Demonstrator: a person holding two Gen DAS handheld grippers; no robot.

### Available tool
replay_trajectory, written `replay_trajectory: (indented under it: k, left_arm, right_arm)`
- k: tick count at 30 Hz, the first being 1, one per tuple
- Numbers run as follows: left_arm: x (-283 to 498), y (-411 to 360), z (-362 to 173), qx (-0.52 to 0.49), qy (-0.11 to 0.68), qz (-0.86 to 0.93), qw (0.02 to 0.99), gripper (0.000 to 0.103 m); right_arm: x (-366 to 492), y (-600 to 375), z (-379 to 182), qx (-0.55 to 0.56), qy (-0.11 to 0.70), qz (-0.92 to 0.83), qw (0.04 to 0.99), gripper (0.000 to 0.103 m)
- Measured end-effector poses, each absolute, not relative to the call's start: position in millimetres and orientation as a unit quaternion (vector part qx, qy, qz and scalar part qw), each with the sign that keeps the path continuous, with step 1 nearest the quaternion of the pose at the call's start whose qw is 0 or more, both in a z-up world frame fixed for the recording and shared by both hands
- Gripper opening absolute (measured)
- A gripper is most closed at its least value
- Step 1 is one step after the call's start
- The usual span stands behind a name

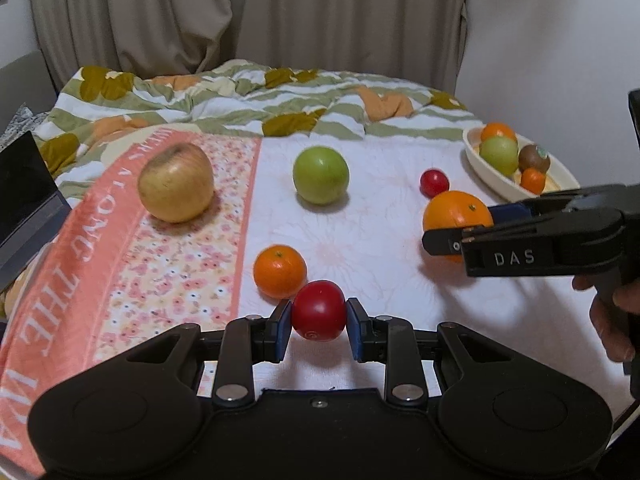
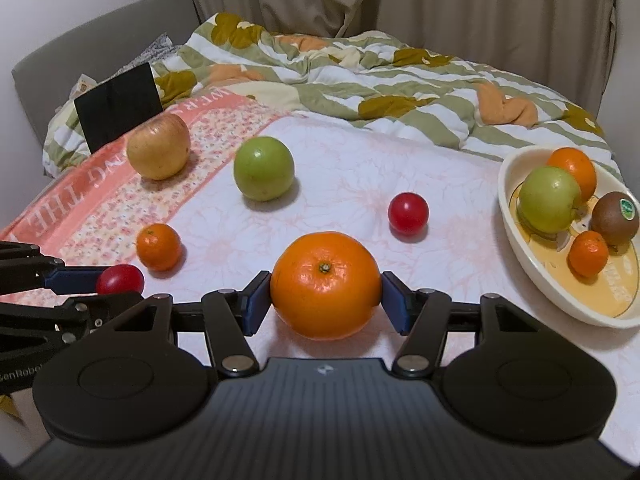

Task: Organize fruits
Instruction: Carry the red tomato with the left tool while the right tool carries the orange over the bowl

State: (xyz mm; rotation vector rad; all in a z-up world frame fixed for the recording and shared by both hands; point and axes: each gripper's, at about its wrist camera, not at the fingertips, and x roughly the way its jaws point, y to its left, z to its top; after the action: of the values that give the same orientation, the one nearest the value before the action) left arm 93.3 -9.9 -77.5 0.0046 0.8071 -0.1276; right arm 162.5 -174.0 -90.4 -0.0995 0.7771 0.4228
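Note:
My left gripper (image 1: 319, 320) is shut on a small red fruit (image 1: 319, 309), lifted just above the cloth; the right wrist view shows that fruit (image 2: 120, 279) at its left edge. My right gripper (image 2: 326, 294) has both blue pads against a large orange (image 2: 326, 284) that rests on the cloth. Loose on the cloth lie a yellow apple (image 1: 176, 182), a green apple (image 1: 320, 174), a mandarin (image 1: 280, 270) and another small red fruit (image 1: 434, 182). At the right, a cream bowl (image 2: 505, 204) holds a green apple, an orange, a kiwi and a mandarin.
A crumpled green-and-white quilt (image 2: 360, 76) lies behind the fruit cloth, with curtains beyond. A black flat object (image 2: 118, 106) leans at the far left. A person's hand (image 1: 612, 320) grips the right gripper's handle.

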Motion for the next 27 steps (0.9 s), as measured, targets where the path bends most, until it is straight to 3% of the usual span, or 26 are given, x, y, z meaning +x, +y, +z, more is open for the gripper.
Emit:
replay_trajectory:
  k: [14,27]
  left_arm:
    - [63.0,-18.8,-13.1,-0.008,0.351,-0.065,0.934,0.032]
    - [68.9,-83.8,31.6,0.002,0.327,-0.100,0.940,0.032]
  right_arm:
    - [111.2,-198.2,-20.6,-0.020,0.353,0.177,0.918,0.074]
    - [85.7,-282.5,19.0,-0.008,0.349,0.132,0.928,0.074]
